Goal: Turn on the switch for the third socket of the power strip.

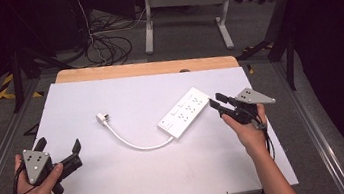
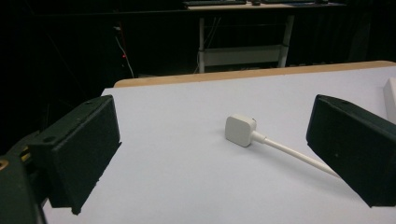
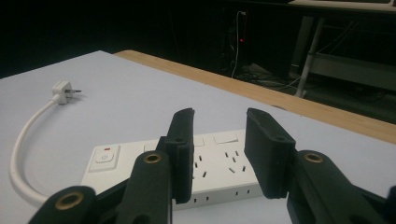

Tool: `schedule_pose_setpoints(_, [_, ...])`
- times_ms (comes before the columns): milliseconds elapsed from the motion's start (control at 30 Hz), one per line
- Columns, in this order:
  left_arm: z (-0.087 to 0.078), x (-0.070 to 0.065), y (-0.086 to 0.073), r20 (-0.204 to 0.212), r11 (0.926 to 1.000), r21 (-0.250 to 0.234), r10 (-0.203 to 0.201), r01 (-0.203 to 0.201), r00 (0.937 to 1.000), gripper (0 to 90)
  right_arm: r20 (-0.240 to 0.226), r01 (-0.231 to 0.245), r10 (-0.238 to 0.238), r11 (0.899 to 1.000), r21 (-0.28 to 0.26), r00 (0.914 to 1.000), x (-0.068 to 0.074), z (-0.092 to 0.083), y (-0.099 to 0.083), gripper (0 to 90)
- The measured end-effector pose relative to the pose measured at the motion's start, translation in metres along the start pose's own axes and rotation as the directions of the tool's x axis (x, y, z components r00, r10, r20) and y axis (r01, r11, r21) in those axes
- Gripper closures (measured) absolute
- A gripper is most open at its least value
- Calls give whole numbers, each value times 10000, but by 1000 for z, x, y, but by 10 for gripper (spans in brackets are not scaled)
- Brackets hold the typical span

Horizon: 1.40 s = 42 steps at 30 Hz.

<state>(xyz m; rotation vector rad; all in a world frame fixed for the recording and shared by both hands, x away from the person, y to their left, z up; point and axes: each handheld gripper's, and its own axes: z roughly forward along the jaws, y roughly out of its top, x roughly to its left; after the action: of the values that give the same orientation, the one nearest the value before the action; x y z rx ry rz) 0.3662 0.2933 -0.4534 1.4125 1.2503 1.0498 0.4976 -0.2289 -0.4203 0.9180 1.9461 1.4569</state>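
In the left gripper view the power strip is cut off at the 3 o'clock edge, only a white sliver of it showing, and the white cable disappears behind the black jaw on that side. In the right gripper view the two black jaws cover the middle sockets of the strip, and its far end is hidden behind the jaw nearer 3 o'clock. The markings on its rocker switch are too small to read beyond a red dot. The room past the desk is dark; a metal-legged frame and loose floor cables at 12 o'clock are all that can be made out. There are no containers on the desk.

Seen from the high view, the power strip lies slightly toward 2 o'clock from the desk's centre, slanted, with its cable looping from its near end toward 9 o'clock and ending in the plug, which lies flat and unconnected.

The left hand-held gripper sits at 8 o'clock, jaws spread wide with nothing between them, well apart from the plug. The right hand-held gripper at 3 o'clock is just beside the strip's far end, jaws parted by a narrow gap and holding nothing.
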Motion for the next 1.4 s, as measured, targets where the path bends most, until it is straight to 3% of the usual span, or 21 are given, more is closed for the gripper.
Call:
schedule_pose_setpoints(333, [0, 0, 0, -8, 10000, -23, -31, 31, 10000, 34, -84, -127, 125, 9994, -325, 9999, -1, -7, -3, 558])
schedule_pose_setpoints(567, [0, 0, 0, -4, 10000, -43, -48, 48, 10000, 34, -213, 46, -55, 9991, -427, 9998, 1, -10, -4, 543])
schedule_pose_setpoints(867, [0, 0, 1, 6, 10000, -15, 23, -23, 10000, 34, 6, -11, 11, 9980, -627, 10000, -2, -20, -10, 485])
schedule_pose_setpoints(1400, [0, 1, 1, -20, 10000, -32, 22, -22, 10000, 34, -117, -158, 144, 9918, -1269, 9998, -6, -30, -16, 394])
